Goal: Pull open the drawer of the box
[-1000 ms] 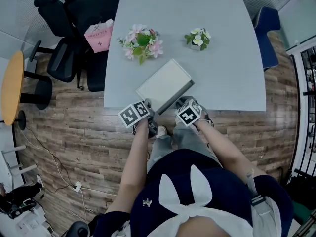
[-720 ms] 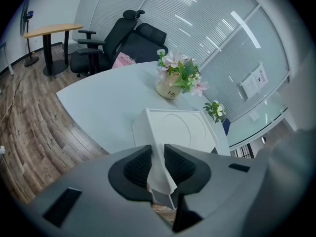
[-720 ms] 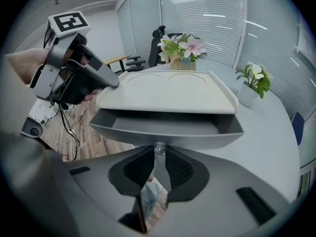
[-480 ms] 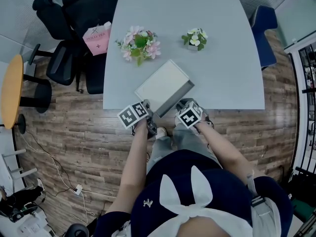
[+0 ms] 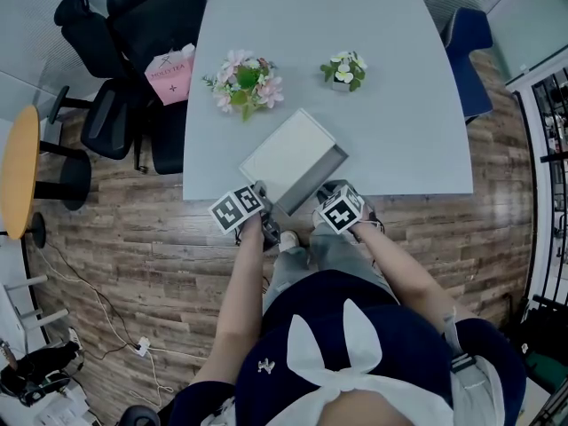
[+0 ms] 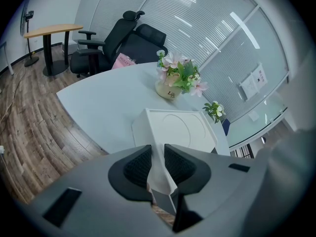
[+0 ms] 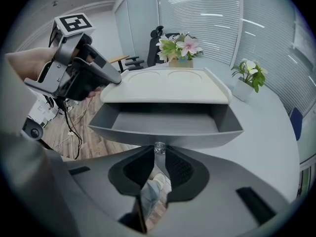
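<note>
A white box [image 5: 291, 152] lies near the front edge of the grey table [image 5: 399, 122]. Its grey drawer [image 7: 163, 125] stands pulled partly out toward me, and its inside looks empty. My right gripper [image 7: 159, 164] is shut on the small clear knob [image 7: 159, 147] at the middle of the drawer front. My left gripper [image 6: 158, 164] is shut on the box's near left corner [image 6: 160, 179]. In the head view, the left gripper [image 5: 259, 193] and the right gripper [image 5: 325, 191] flank the drawer [image 5: 315, 183].
A pot of pink flowers [image 5: 244, 82] and a small white-flowered plant [image 5: 343, 70] stand behind the box. Black office chairs [image 5: 133, 105] with a pink bag [image 5: 169, 71] are at the table's left, a blue chair [image 5: 466, 51] at its right. A round wooden table [image 5: 18, 167] is far left.
The drawer shows a slightly wider strip in front of the box than a second ago. Both grips look the same, and the head view has shifted a little.
</note>
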